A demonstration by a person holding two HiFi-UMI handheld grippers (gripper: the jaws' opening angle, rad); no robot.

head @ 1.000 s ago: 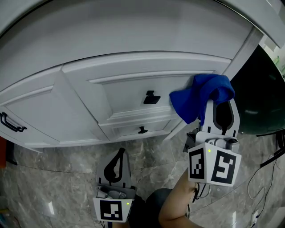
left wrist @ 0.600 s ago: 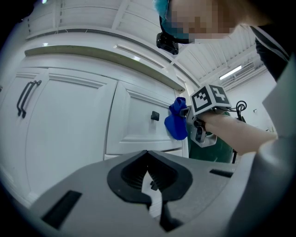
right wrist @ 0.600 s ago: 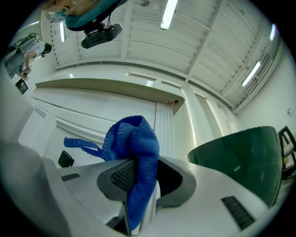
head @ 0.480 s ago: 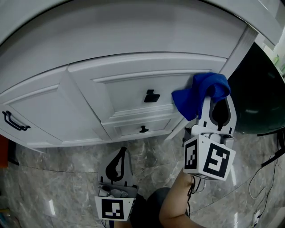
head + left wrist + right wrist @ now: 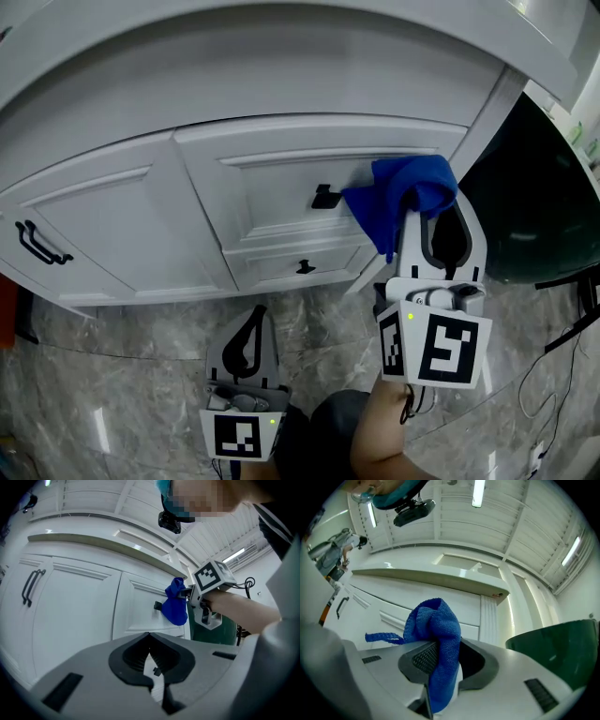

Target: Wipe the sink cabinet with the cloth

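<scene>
The white sink cabinet [image 5: 141,225] curves across the top of the head view, with two stacked drawers at its middle. A blue cloth [image 5: 398,195] is bunched against the upper drawer front [image 5: 281,192], its left corner just right of the black knob [image 5: 325,197]. My right gripper [image 5: 429,220] is shut on the cloth, which hangs down between the jaws in the right gripper view [image 5: 438,639]. My left gripper [image 5: 246,345] is low over the floor, shut and holding nothing. In the left gripper view the cloth [image 5: 176,603] shows against the drawer ahead.
A dark green bin [image 5: 534,206] stands right of the cabinet's fluted corner post [image 5: 492,122]. The left cabinet door carries a black bar handle [image 5: 42,246]. The lower drawer has a small knob [image 5: 305,269]. Grey marble floor [image 5: 122,375] lies below; cables [image 5: 562,342] trail at right.
My right gripper has carried the cloth leftwards along the upper drawer front, up to the black knob. The left gripper has stayed low and shut.
</scene>
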